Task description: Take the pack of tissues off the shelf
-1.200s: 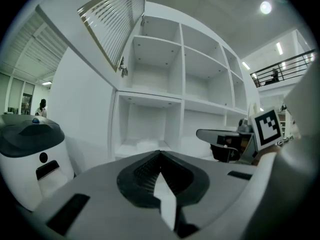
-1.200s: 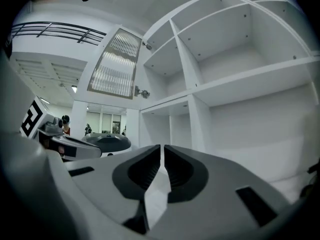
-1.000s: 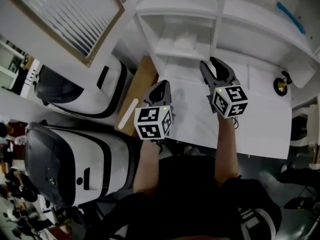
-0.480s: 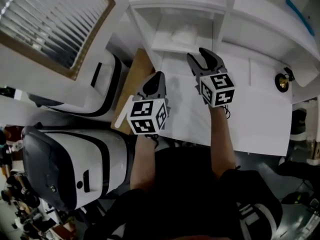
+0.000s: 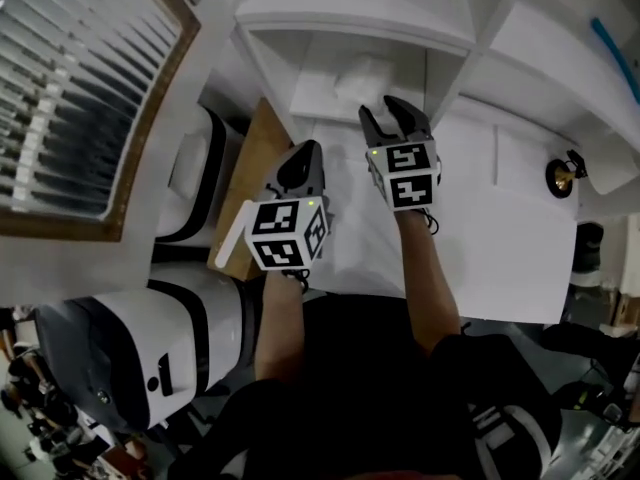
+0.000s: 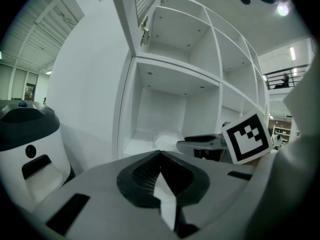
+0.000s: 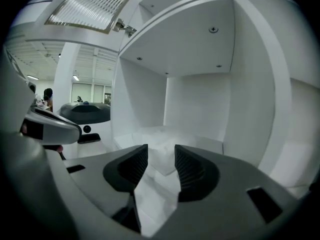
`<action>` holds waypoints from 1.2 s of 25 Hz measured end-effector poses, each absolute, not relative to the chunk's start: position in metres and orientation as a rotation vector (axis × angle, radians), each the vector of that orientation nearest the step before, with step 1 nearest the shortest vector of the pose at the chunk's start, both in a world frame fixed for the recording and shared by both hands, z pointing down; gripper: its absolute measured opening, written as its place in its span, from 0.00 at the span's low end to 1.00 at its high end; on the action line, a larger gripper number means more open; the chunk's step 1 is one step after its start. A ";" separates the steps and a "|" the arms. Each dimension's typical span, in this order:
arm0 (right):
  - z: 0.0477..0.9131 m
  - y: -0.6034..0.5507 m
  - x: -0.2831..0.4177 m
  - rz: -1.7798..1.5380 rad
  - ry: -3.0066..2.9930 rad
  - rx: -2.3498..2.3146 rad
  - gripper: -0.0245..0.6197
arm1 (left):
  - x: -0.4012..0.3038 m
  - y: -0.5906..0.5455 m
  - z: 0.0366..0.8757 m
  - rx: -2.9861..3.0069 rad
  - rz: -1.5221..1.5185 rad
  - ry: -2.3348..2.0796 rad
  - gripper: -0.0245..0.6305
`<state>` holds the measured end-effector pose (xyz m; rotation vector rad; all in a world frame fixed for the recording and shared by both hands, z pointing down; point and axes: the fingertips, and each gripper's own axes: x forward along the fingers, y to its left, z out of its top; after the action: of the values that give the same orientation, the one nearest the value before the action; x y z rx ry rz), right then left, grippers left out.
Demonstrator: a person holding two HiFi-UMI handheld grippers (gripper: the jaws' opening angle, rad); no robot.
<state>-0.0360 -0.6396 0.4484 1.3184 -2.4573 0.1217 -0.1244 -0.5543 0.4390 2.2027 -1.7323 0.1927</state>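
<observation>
The pack of tissues (image 5: 362,73) is a soft white bundle lying on the floor of a white shelf compartment (image 5: 300,103). My right gripper (image 5: 393,118) is at the mouth of that compartment, jaws open, a little short of the pack. In the right gripper view the tissues (image 7: 159,140) lie straight ahead past the open right gripper (image 7: 161,158), and nothing sits between the pads. My left gripper (image 5: 305,156) hangs lower and to the left over the white tabletop, shut and empty. The left gripper view shows its tips (image 6: 160,153) closed, with the pack (image 6: 167,139) beyond.
White shelving (image 5: 520,48) runs across the back, with a louvred door (image 5: 80,88) swung open at left. Rounded white machines (image 5: 130,348) and a wooden board (image 5: 255,173) stand left of the table (image 5: 500,238). A small brass object (image 5: 560,176) sits at the table's right.
My right gripper has moved forward and left up to the shelf compartment with the tissues. The left gripper has followed a little. The view has shifted so that the shelf looks closer.
</observation>
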 end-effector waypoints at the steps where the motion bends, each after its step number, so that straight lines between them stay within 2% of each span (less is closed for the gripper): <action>1: 0.449 -0.642 -0.037 0.114 -2.456 1.319 0.31 | -0.126 -0.558 0.440 2.195 0.188 -1.735 0.05; 3: 0.450 -0.645 -0.038 0.098 -2.462 1.317 0.27 | -0.128 -0.562 0.444 2.184 0.187 -1.739 0.05; 6: 0.452 -0.641 -0.038 0.082 -2.482 1.286 0.14 | -0.125 -0.562 0.448 2.179 0.197 -1.734 0.05; 8: 0.447 -0.634 -0.036 0.085 -2.513 1.270 0.11 | -0.119 -0.559 0.446 2.191 0.198 -1.729 0.05; 18: 0.332 -0.566 -0.004 -0.012 -2.882 1.308 0.09 | -0.097 -0.515 0.398 2.302 0.135 -1.753 0.05; 30: 0.278 -0.505 0.049 -0.055 -3.006 1.346 0.09 | -0.072 -0.477 0.372 2.304 -0.018 -1.835 0.05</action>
<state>0.0493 -0.5053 0.2780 1.3459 -3.0065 -0.0551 -0.0720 -0.4774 0.3717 2.3044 -1.8352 -0.0184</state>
